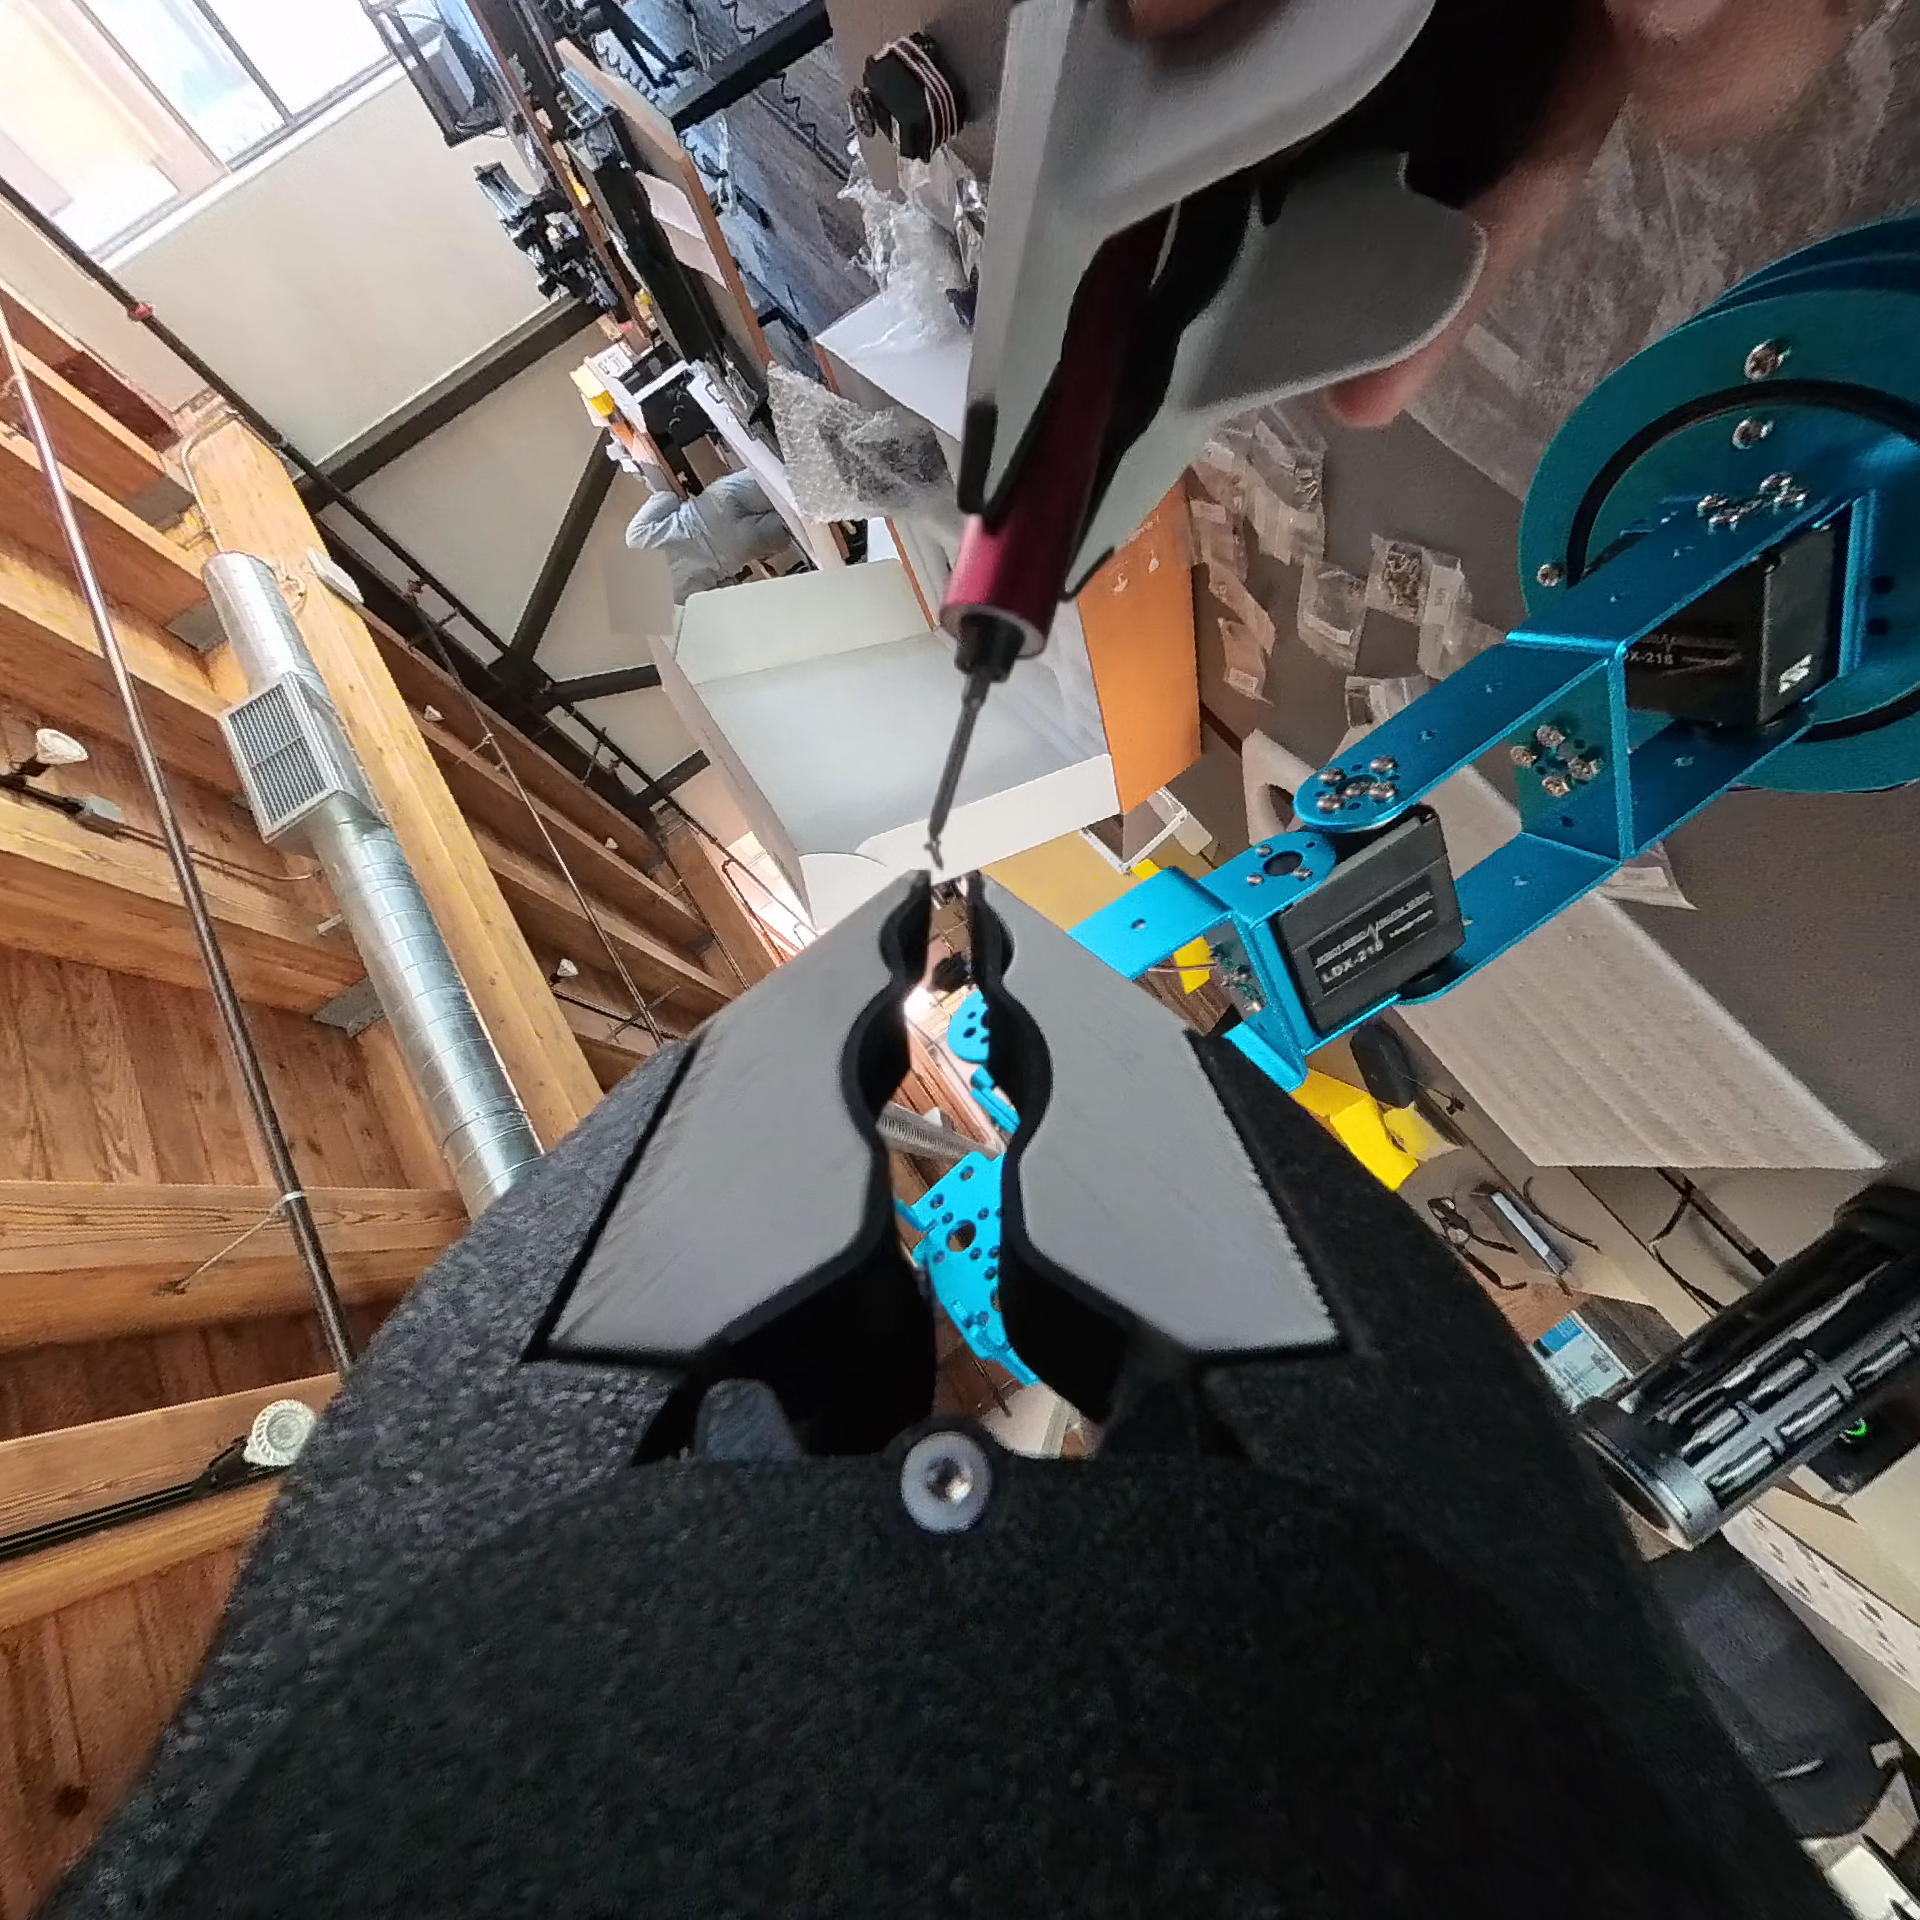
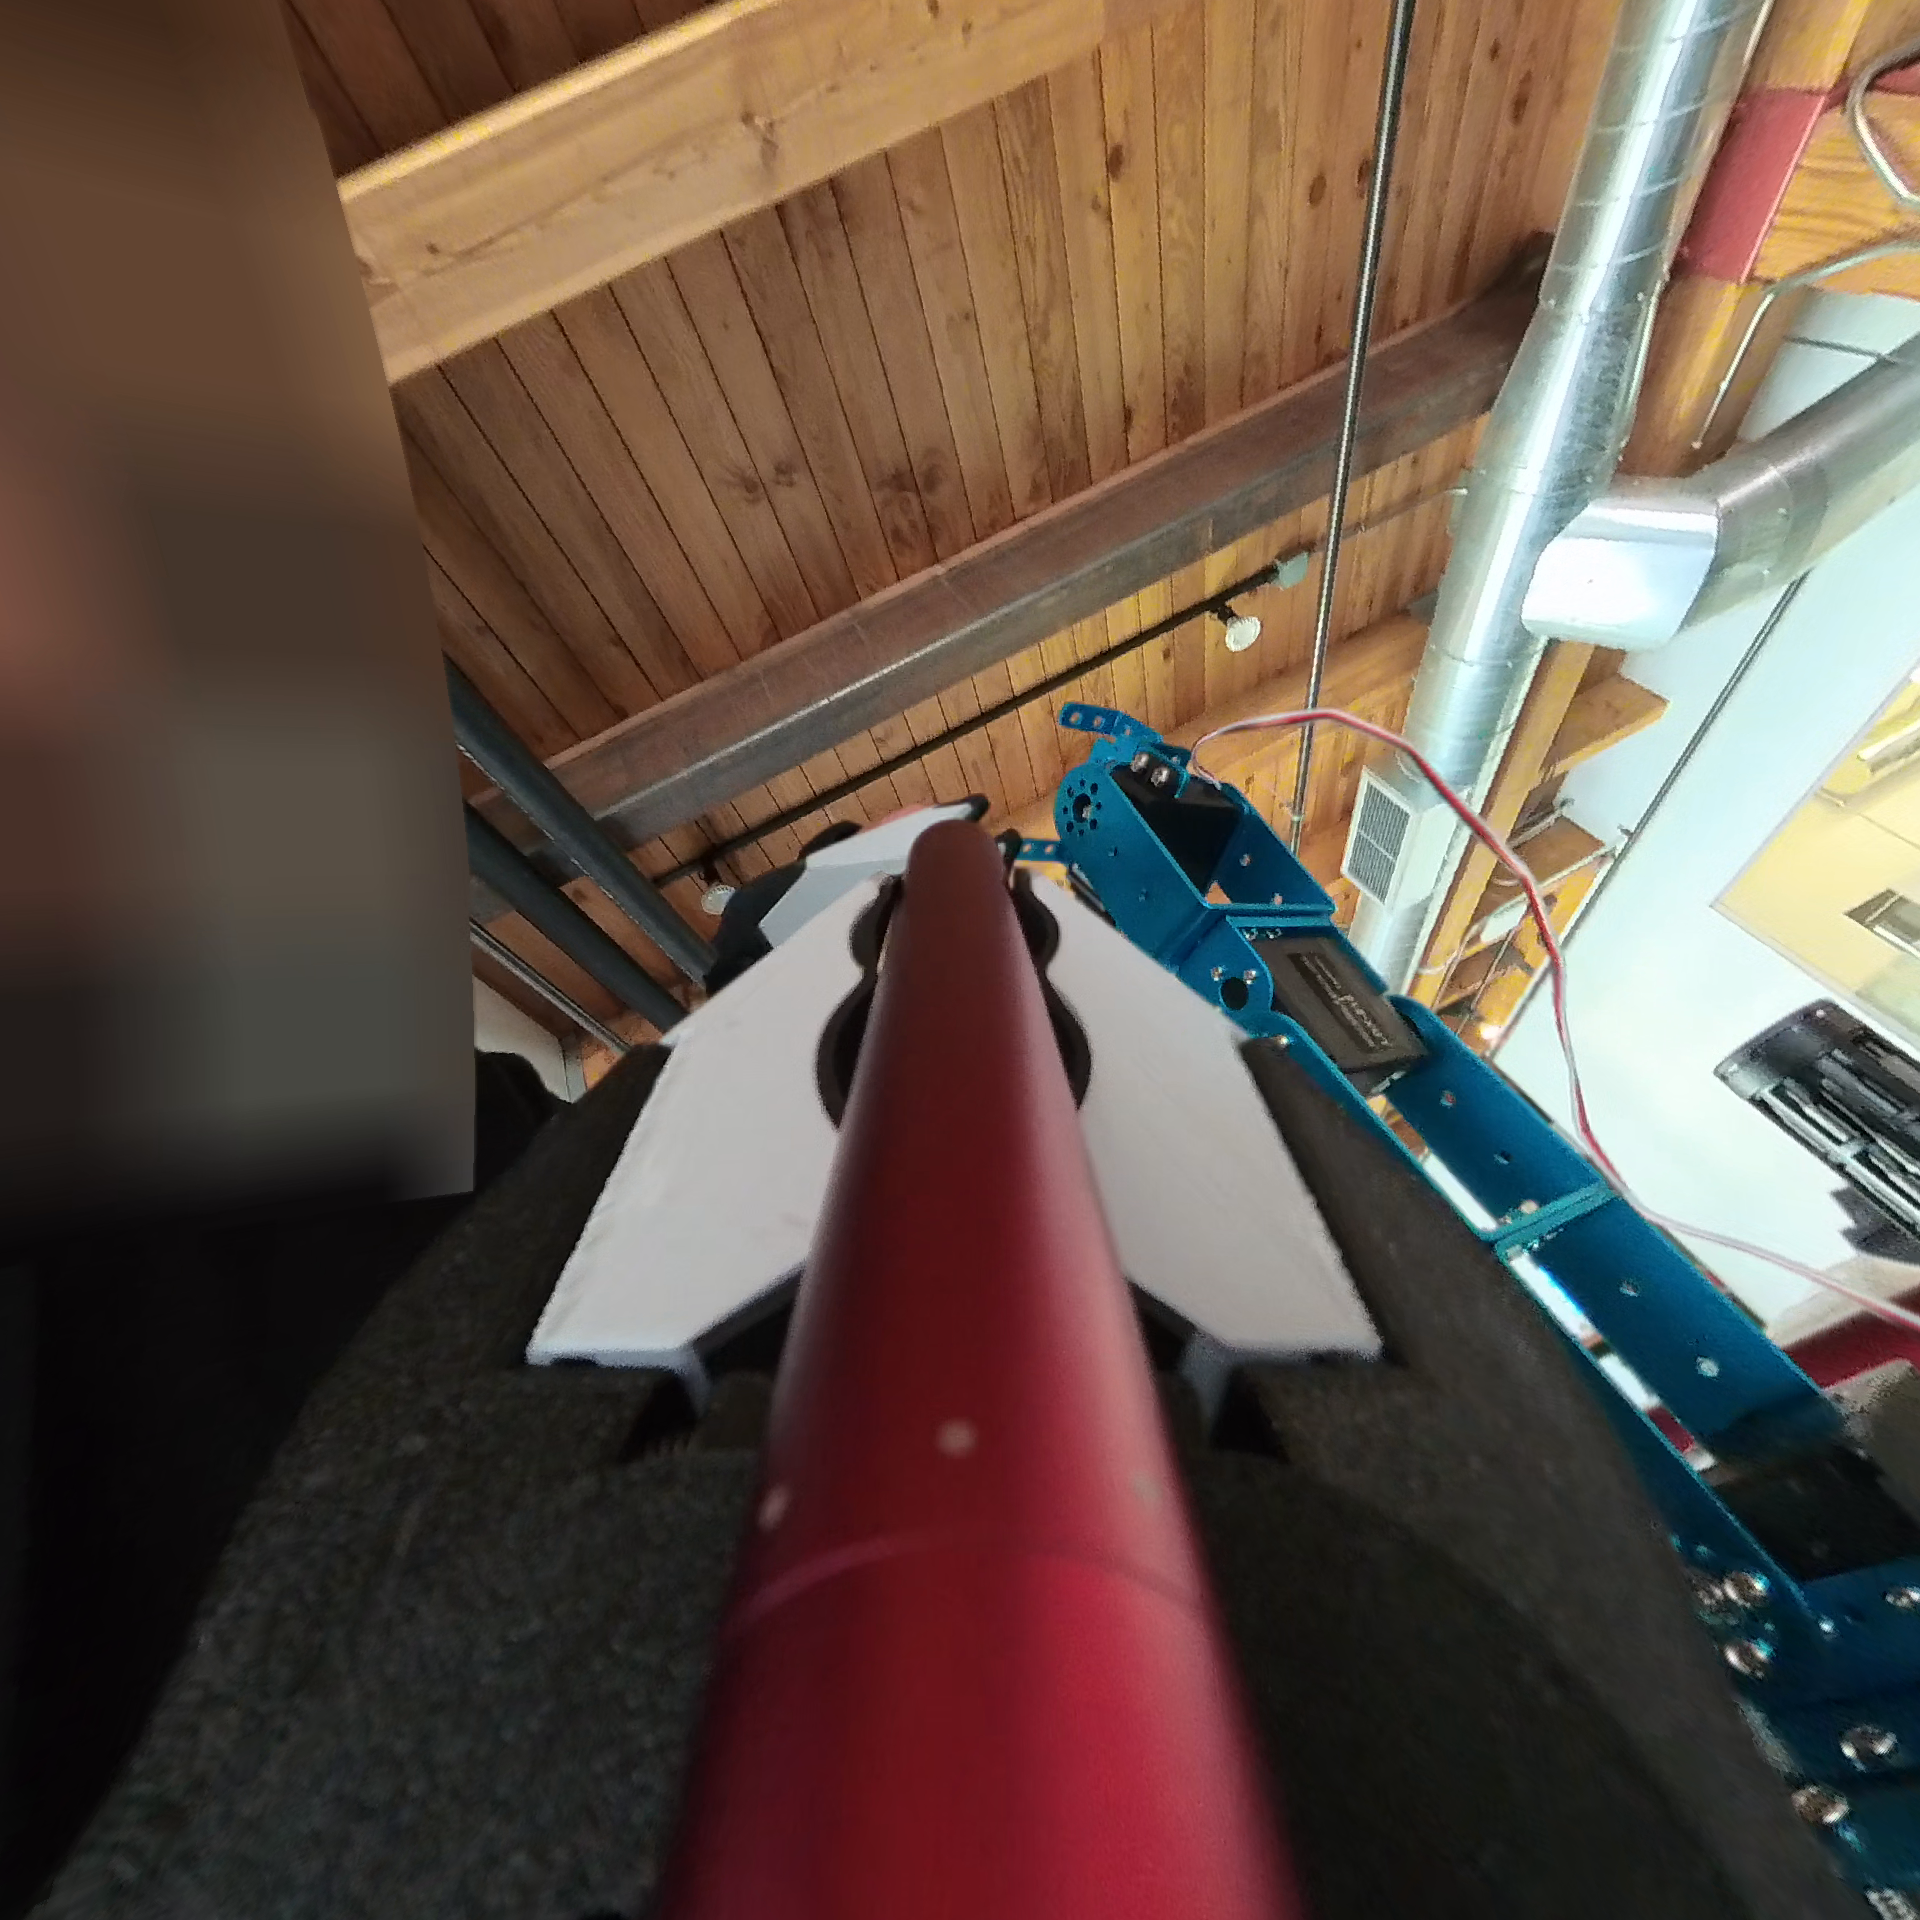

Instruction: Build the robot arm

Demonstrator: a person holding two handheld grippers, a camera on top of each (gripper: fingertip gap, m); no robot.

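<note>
My right gripper is shut on a red screwdriver that runs forward between its white fingers. In the left wrist view this gripper comes down from the top, and the screwdriver's thin bit ends right at my left gripper's fingertips. My left gripper has black fingers with a narrow gap between them. Blue perforated claw pieces and a threaded metal part show in that gap. They belong to the end of a small blue robot arm with black servos; the arm also shows in the right wrist view.
The arm's round blue base stands on a grey table with small parts bags and a white foam sheet. An open white box lies behind the tips. A black ribbed device is at right. A red-white wire hangs off the arm. Left tips to right tips: about 6 cm. Between my right fingertips and the arm's round blue base there is roughly 15 cm.
</note>
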